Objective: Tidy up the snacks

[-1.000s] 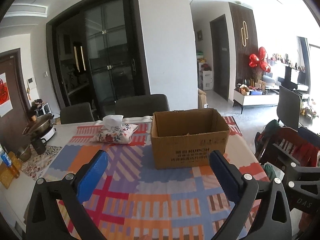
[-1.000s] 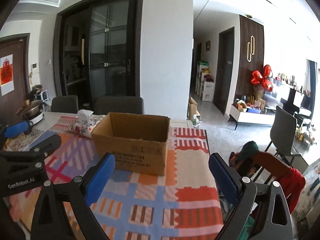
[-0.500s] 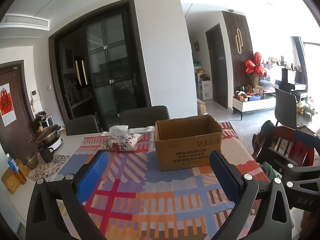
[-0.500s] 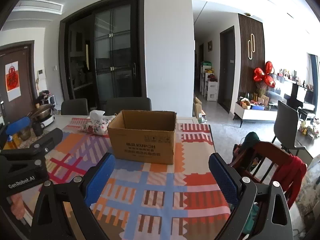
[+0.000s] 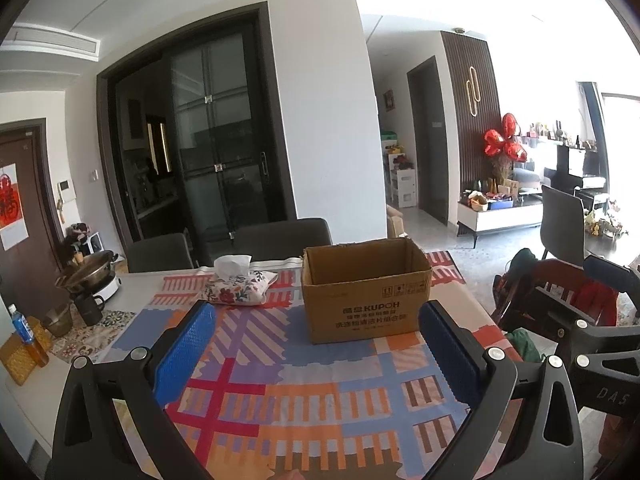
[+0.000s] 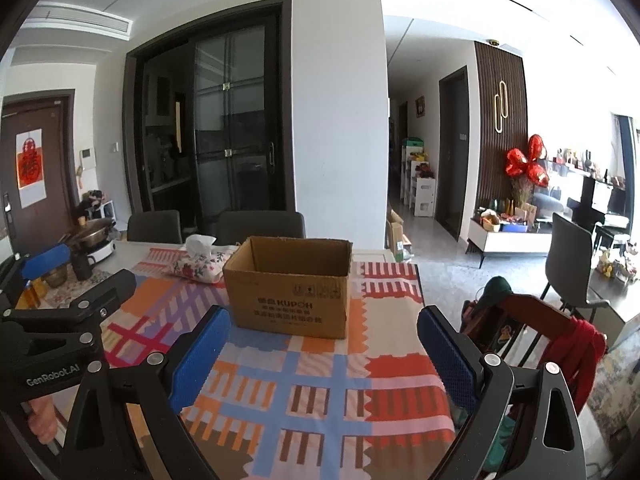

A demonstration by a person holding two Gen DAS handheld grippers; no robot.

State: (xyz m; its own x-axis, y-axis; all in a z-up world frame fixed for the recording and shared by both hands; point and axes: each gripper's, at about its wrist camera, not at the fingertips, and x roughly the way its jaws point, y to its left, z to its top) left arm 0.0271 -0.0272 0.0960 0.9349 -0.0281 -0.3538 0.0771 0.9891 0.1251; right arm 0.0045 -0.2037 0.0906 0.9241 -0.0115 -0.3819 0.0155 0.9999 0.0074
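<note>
Counter [image 5: 132,280] mostly covered by a patchwork mat [image 5: 320,380] in orange, blue, red, purple. On the mat: open cardboard box [image 5: 366,300], upright, toward the far side; floral tissue pouch [image 5: 240,290] just beside it on the left, apart from it. Off the mat, left end: electric hotpot [image 5: 90,276], dark mug [image 5: 88,308], small bowl [image 5: 58,320], patterned placemat [image 5: 96,332], blue-capped bottle [image 5: 22,328].
</note>
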